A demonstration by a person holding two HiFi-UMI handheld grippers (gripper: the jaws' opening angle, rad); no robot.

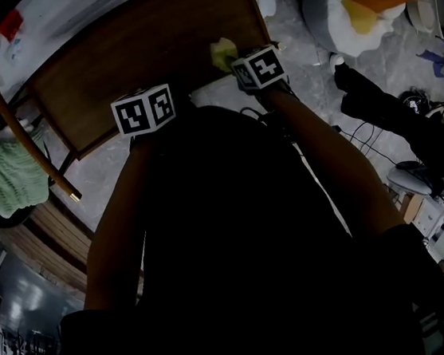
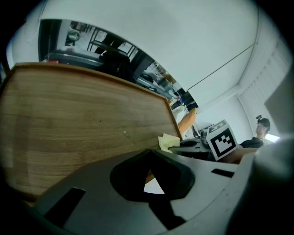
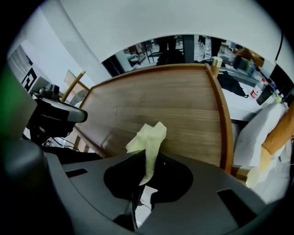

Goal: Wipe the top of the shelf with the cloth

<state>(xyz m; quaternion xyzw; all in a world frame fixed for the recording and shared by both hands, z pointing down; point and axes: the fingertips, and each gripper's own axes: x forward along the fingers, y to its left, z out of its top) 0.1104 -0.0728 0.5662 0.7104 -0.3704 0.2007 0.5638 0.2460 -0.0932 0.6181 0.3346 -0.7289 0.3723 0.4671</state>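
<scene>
Right tool [image 3: 145, 157] pinches just a corner of cloth [image 3: 148, 136] at 6 o'clock on the shelf [image 3: 161, 98]; dragging may tug it free; left tool [image 2: 149, 155] pressed together, empty.

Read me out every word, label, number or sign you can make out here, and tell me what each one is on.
No text reads clearly in any view.
White bag: red and blue print, too blurred to read.
Bottle: label too small to read.
Marker cubes: black-and-white square patterns only, no words.
</scene>
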